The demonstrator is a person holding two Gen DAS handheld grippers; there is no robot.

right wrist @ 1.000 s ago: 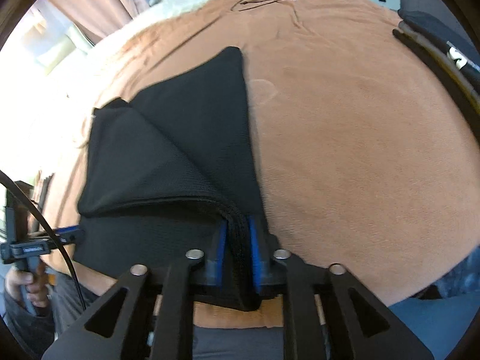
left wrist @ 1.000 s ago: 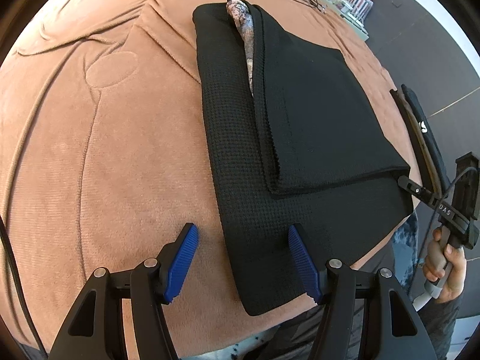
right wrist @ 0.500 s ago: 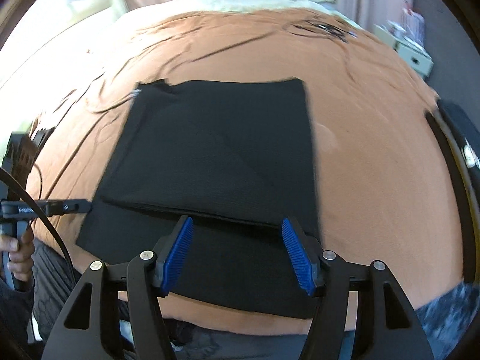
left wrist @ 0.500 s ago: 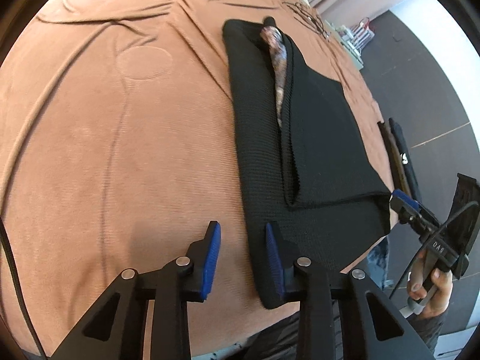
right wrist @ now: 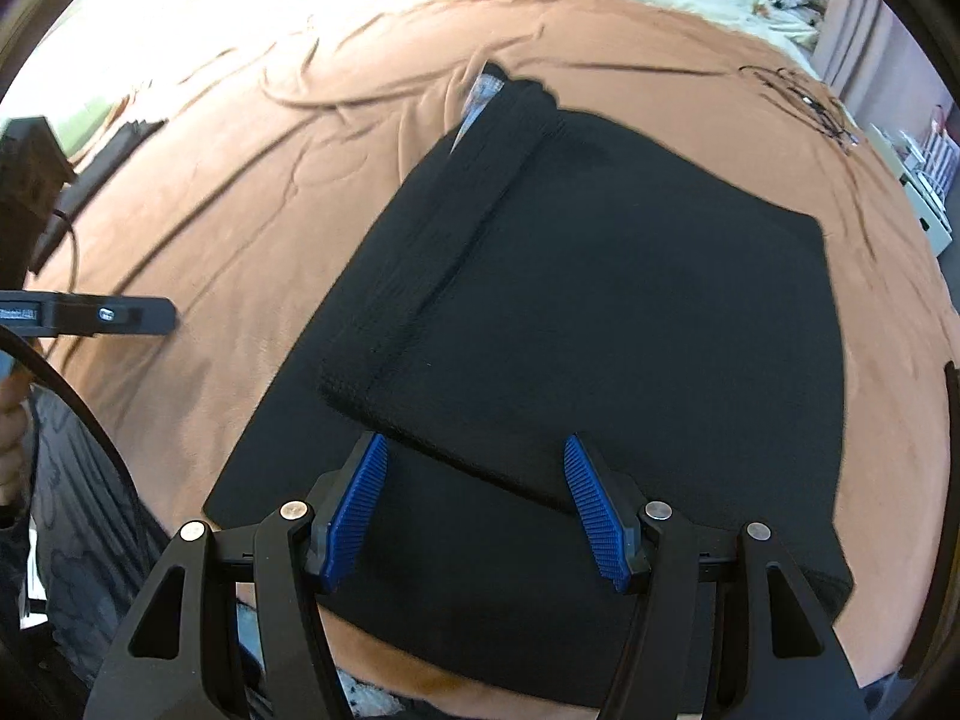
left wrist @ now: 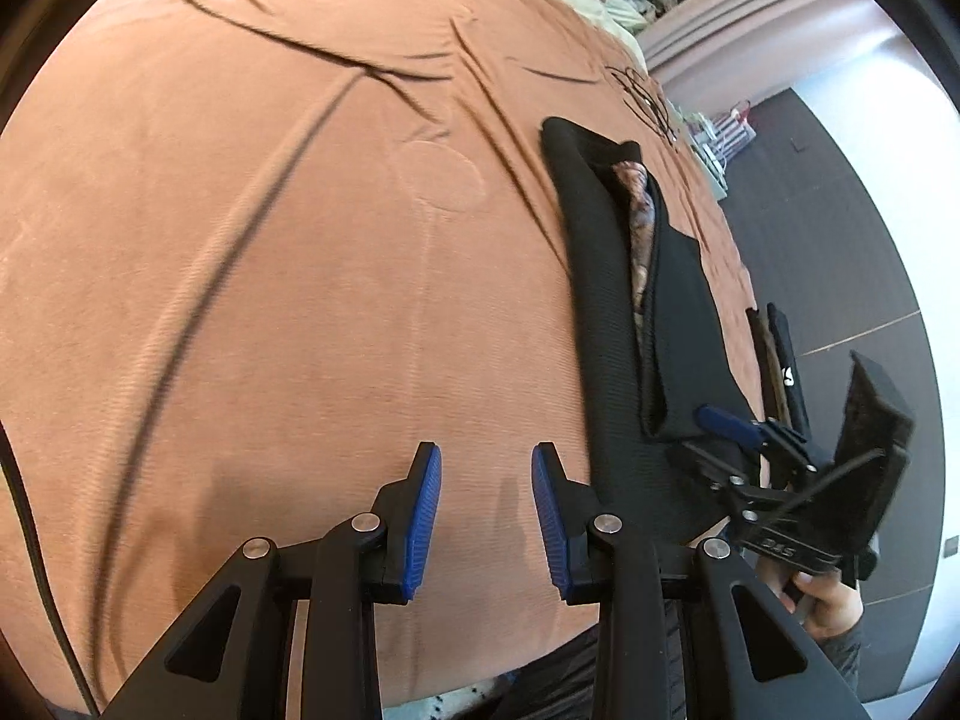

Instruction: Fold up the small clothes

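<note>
Folded garment (right wrist: 600, 312) lying on the blanket (right wrist: 240, 192), right claw (right wrist: 474, 504) over its near edge, left claw (left wrist: 486, 510) beside it

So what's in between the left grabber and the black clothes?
Only bare brown blanket, seen in the left wrist view. The left gripper is open, just beside the edge of the black garment, not touching it.

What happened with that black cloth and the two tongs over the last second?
The right tongs let go of the black garment after laying its flap over, and now hang open. The left tongs narrowed and slid off onto the brown blanket. The garment stayed put.
</note>
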